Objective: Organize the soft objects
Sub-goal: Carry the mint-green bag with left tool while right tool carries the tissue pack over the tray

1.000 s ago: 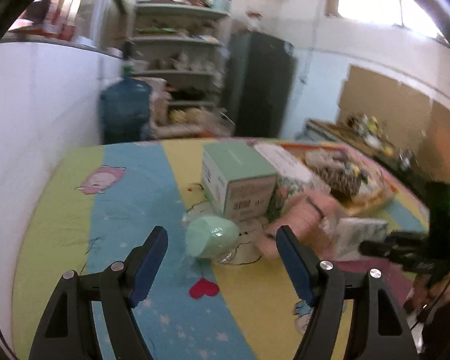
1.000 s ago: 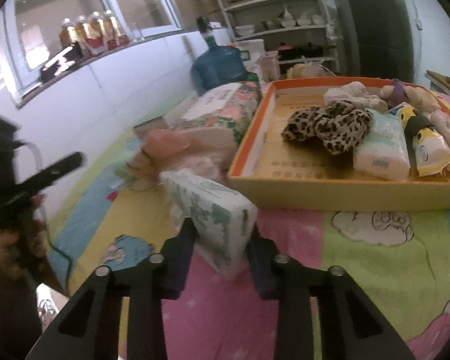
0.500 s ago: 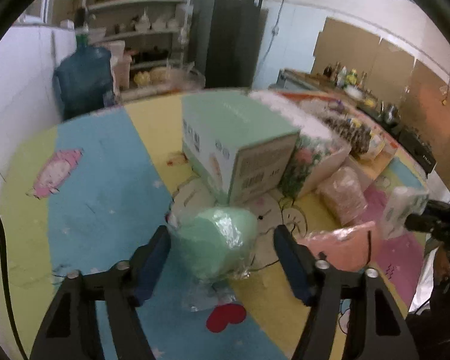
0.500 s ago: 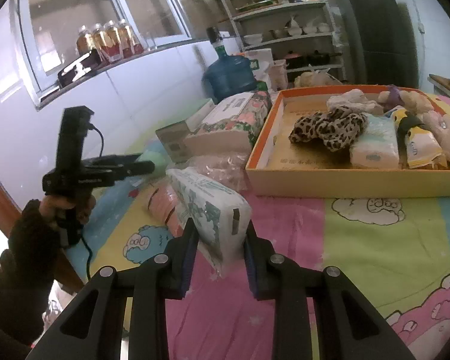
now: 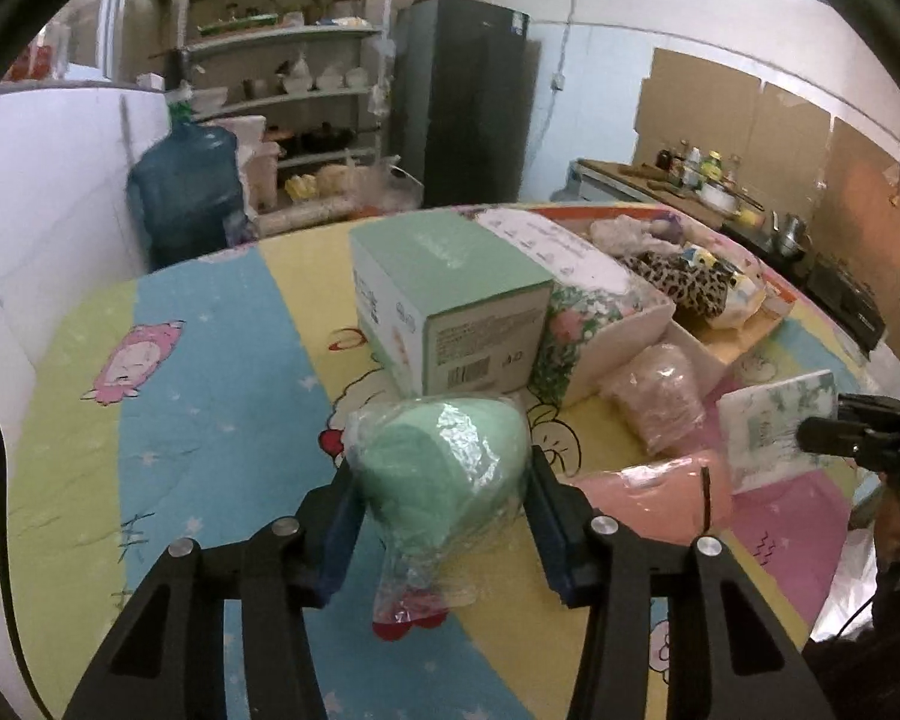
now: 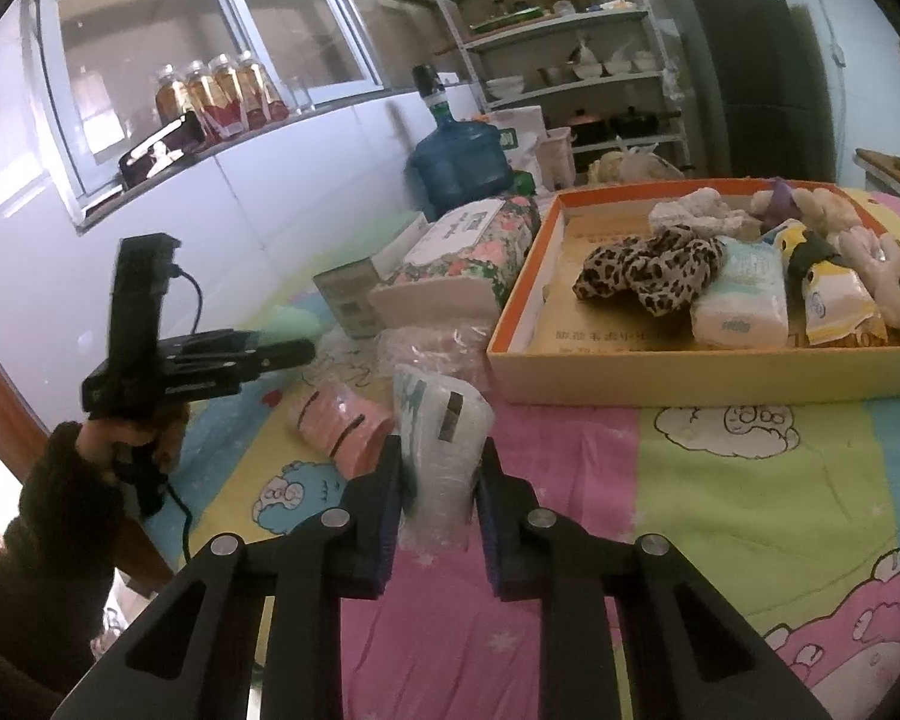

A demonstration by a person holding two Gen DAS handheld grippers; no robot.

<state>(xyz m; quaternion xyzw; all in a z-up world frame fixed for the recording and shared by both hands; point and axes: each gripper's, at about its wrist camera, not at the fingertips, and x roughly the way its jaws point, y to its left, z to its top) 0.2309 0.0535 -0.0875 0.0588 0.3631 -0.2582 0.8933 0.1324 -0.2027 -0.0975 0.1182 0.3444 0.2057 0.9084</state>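
Now the left gripper (image 5: 441, 531) has just closed on a bagged green sponge (image 5: 444, 468), while the right gripper (image 6: 438, 516) pinches a tissue pack (image 6: 441, 420), likely bound for the orange tray (image 6: 690, 369).

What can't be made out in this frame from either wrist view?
- Left wrist view: whether the left gripper pads already press the green bundle; its wrap hides the contact.
- Right wrist view: print on the tissue pack held by the right gripper, too blurred.
- Orange tray: right end cut off by the edge.
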